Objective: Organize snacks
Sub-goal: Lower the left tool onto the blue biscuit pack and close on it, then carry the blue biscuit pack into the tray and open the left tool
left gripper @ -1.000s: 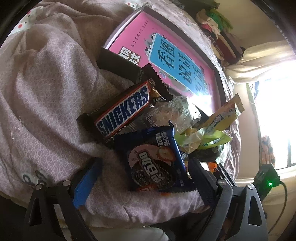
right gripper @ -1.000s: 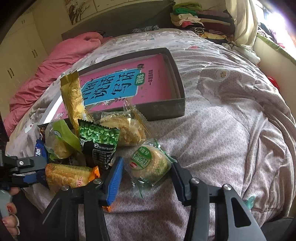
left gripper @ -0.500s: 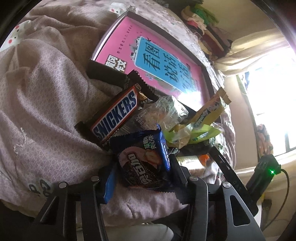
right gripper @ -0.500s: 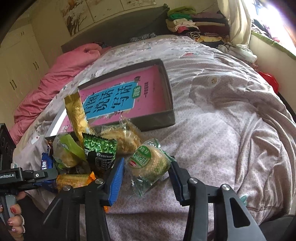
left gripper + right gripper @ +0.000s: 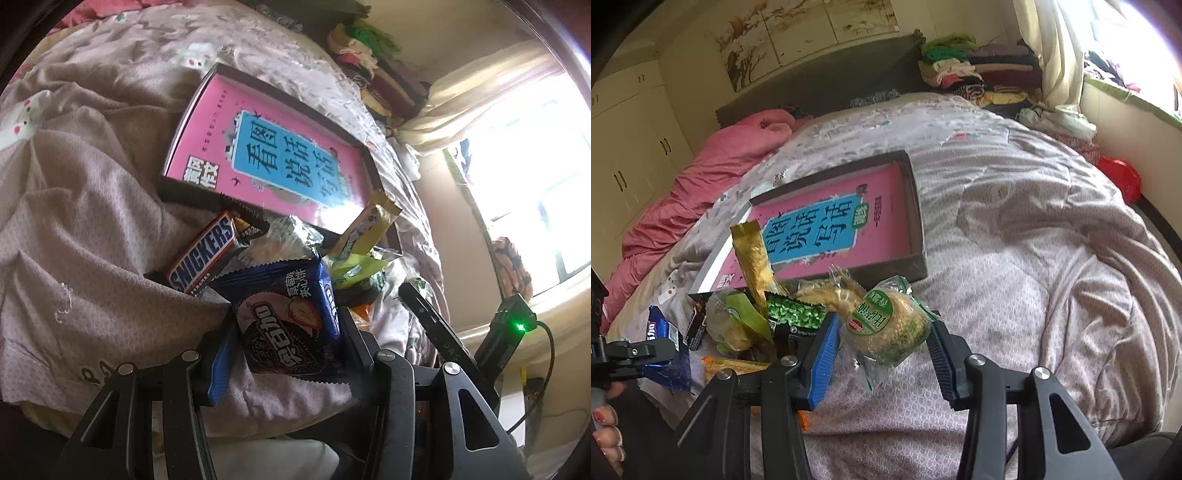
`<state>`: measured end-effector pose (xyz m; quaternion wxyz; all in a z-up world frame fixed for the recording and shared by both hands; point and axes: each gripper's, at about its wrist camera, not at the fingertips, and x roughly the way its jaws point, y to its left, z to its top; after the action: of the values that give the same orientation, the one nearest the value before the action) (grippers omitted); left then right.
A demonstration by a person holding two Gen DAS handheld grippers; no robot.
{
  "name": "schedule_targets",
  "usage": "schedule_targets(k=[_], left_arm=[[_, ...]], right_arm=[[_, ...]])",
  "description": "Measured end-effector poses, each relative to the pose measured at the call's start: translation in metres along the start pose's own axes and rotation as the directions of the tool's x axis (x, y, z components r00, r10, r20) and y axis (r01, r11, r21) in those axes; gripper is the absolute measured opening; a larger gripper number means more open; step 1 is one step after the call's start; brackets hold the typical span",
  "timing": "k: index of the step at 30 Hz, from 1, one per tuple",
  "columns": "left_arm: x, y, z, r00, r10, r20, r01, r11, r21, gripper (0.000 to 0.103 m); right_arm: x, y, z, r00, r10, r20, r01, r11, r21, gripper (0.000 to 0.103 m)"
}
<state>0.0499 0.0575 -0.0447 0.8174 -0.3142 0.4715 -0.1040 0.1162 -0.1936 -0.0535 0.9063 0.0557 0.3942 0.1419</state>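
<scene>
My left gripper (image 5: 284, 343) is shut on a blue sandwich-cookie packet (image 5: 291, 325) and holds it lifted off the quilt; the packet also shows in the right wrist view (image 5: 665, 347). My right gripper (image 5: 882, 347) is shut on a round green-labelled rice cracker pack (image 5: 890, 325), raised above the quilt. A shallow dark box with a pink printed bottom (image 5: 846, 229) lies beyond the pile and shows in the left wrist view too (image 5: 280, 162). The snack pile holds a Snickers bar (image 5: 203, 258), a green pea packet (image 5: 794, 314) and a gold stick packet (image 5: 753, 258).
The pile sits on a wrinkled mauve quilt (image 5: 1034, 258) covering a bed. A pink duvet (image 5: 713, 173) lies at the far left. Folded clothes (image 5: 964, 74) are stacked at the headboard. A window with curtains (image 5: 517, 147) is at the right.
Both grippers closed on their packets and lifted them. The left raised the cookie packet off the pile; the right raised the rice cracker pack off the quilt.
</scene>
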Motion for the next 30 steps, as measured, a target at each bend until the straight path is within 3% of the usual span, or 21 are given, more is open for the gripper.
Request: schedule_targets(k=[5,13,19,30], left_arm=[[-0.007,0.002,-0.001,1.000,-0.008,0.002,0.008,1.000,-0.010,0.052],[-0.021,0.011,-0.002,1.000,-0.013,-0.018,0.012,0.999,-0.049,0.051],[-0.038,0.016,0.007,0.999,-0.023,0.029,0.024,0.998,-0.066,0.051],[-0.047,0.008,0.045,0.989,0.027,0.143,-0.027,1.000,-0.007,0.051]], right_arm=[[-0.007,0.006,0.004,0.999,0.001,0.047,0.000,0.999,-0.035,0.047],[-0.005,0.005,0.004,0.999,0.003,0.040,-0.001,0.999,-0.032,0.047],[-0.005,0.006,0.004,0.999,0.001,0.042,0.000,0.999,-0.037,0.047],[-0.011,0.009,0.021,0.992,0.025,0.123,-0.018,0.998,-0.054,0.047]])
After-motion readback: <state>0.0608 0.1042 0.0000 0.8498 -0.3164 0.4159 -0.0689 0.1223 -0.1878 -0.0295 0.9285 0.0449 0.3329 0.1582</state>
